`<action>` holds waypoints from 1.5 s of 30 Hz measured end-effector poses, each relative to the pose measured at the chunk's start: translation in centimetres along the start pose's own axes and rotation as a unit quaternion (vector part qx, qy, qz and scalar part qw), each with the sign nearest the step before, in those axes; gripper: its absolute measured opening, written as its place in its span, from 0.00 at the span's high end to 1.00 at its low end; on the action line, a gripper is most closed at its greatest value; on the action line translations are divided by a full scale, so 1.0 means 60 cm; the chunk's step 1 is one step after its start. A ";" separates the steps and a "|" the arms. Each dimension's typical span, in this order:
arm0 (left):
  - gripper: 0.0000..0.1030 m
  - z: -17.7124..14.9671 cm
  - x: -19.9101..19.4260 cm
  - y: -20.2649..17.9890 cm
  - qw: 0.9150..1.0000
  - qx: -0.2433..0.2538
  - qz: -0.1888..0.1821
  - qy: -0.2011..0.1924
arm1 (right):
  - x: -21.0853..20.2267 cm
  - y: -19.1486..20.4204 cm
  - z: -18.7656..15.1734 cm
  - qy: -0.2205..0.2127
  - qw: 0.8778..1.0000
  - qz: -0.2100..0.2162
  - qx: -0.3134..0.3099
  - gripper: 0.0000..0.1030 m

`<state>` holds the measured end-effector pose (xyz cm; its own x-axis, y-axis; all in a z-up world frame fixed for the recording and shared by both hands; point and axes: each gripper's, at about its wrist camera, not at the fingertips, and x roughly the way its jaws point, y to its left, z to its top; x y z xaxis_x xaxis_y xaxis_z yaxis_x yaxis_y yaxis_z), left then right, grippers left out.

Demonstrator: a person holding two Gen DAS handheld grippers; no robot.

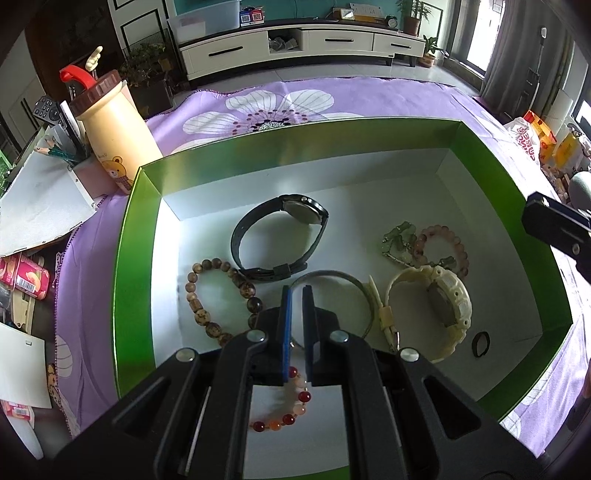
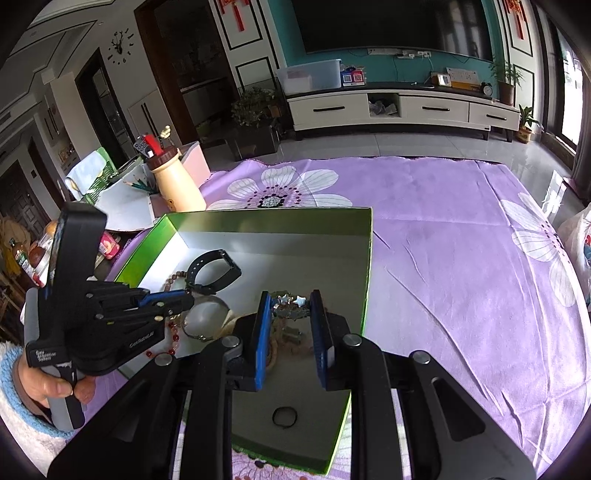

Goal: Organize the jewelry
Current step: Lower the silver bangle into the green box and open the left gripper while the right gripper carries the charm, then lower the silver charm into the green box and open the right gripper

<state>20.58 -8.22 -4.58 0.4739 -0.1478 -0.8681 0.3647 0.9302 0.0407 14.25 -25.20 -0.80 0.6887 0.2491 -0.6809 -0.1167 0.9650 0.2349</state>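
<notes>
Surface was a purple floral cloth (image 2: 443, 229) spread over a table in a living room: white TV cabinet (image 2: 402, 107) along the top of the right wrist view, dark TV (image 2: 391, 26) on a teal wall above it, wall clock (image 2: 120, 48) upper left. Clutter sat at the left edge of the left wrist view: a cream bear-print bottle (image 1: 114, 136) with a brown lid, a pencil holder, papers.

The green box (image 1: 133, 243) with a white floor took up the middle of the left wrist view, its long axis running left to right. In it: black watch (image 1: 280, 236) on its edge at centre, strap loop open toward the left; wooden bead bracelet (image 1: 218, 295) lower left of it; metal bangle (image 1: 332, 295) just beside your left gripper (image 1: 297, 291); cream watch (image 1: 428, 306) on its side to the right; pink bead bracelet (image 1: 443, 247) and green charm piece (image 1: 399, 240) above that; small black ring (image 1: 481, 344) lower right; red-orange bead bracelet (image 1: 291, 402) at bottom centre, partly under the gripper.

Your left gripper was clenched with nothing between the pads, over the box floor.

Your right gripper (image 2: 288, 299) sat partly apart over the box's right half, pads not pressing on anything I could make out. The star-charm jewelry (image 2: 291, 306) appeared between the tips; contact unclear.
</notes>
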 end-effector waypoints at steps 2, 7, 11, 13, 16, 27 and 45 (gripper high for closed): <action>0.95 0.000 -0.001 0.002 1.000 -0.002 -0.004 -0.002 | 0.005 0.000 0.004 0.002 1.000 -0.002 -0.001 0.80; 0.95 0.001 -0.007 0.010 1.000 -0.014 -0.015 -0.008 | 0.020 0.002 0.010 0.009 1.000 -0.006 -0.005 0.80; 0.95 0.003 -0.015 0.013 0.999 -0.020 -0.023 -0.016 | 0.037 0.003 0.013 0.016 1.000 -0.012 -0.006 0.80; 0.95 0.004 -0.019 0.013 0.999 -0.022 -0.026 -0.020 | 0.044 0.002 0.014 0.018 1.000 -0.014 -0.004 0.80; 0.88 0.004 -0.023 0.015 0.999 -0.027 -0.031 -0.022 | 0.052 -0.001 0.016 0.021 1.000 -0.016 0.003 0.80; 0.78 0.006 -0.028 0.027 0.998 -0.042 -0.035 -0.029 | 0.073 0.004 0.034 0.032 0.999 -0.022 0.001 0.80; 0.72 0.012 -0.026 0.042 0.998 -0.050 -0.033 -0.033 | 0.096 0.007 0.045 0.051 0.998 -0.031 0.002 0.80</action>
<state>21.33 -5.89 -2.81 0.5054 -0.2282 -0.8322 0.3163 0.9463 -0.0674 20.11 -23.56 -2.78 0.6182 0.1968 -0.7610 -0.0732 0.9784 0.1935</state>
